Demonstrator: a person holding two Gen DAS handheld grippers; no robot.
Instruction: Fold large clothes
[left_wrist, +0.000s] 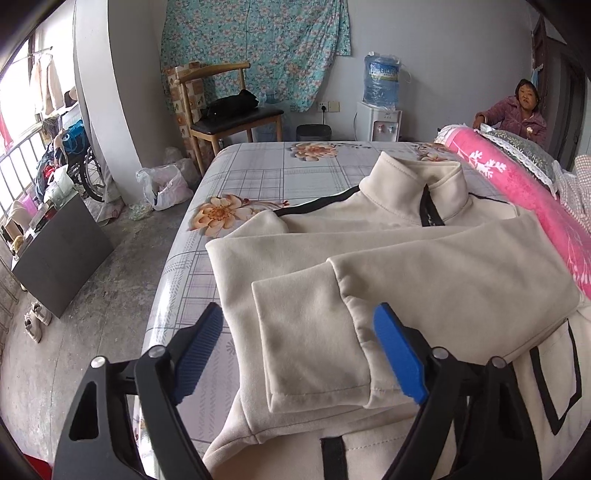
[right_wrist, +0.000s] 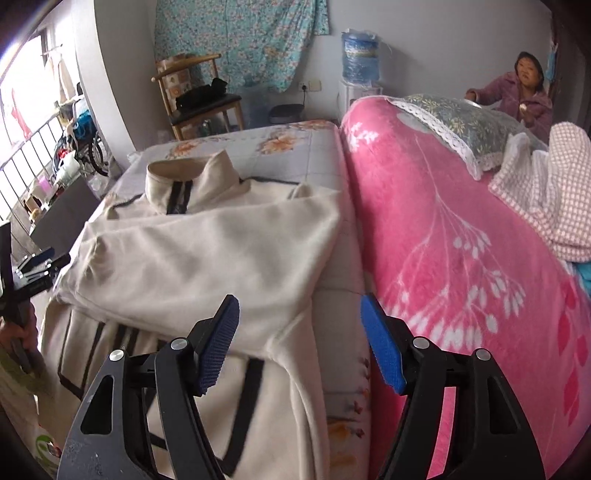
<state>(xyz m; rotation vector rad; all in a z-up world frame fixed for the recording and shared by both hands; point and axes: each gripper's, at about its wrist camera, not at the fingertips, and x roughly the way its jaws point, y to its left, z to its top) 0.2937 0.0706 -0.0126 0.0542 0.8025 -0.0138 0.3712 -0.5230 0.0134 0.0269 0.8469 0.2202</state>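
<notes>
The left gripper (left_wrist: 299, 354) has its jaws spread wide, and no cloth is pinched between them. A folded sleeve cuff (left_wrist: 314, 343) of the cream jacket (left_wrist: 424, 266) lies in the gap below the blue pads, apart from them as far as the left wrist view shows. The right gripper (right_wrist: 301, 343) also stands with its jaws apart and grips nothing; its gap looks down on the jacket's right edge and the strip of bedsheet beside it.

The jacket lies flat on the bed (left_wrist: 258, 166), both sleeves folded across its chest, its collar (left_wrist: 417, 184) pointing to the far edge of the bed. Its hem with black trim lies toward the near edge. A pink blanket (right_wrist: 461, 240) runs along the bed's right side, just beside the jacket, with a pillow (right_wrist: 461, 118) on top. At the far right corner sits a person (right_wrist: 524, 92) in a purple jacket.
</notes>
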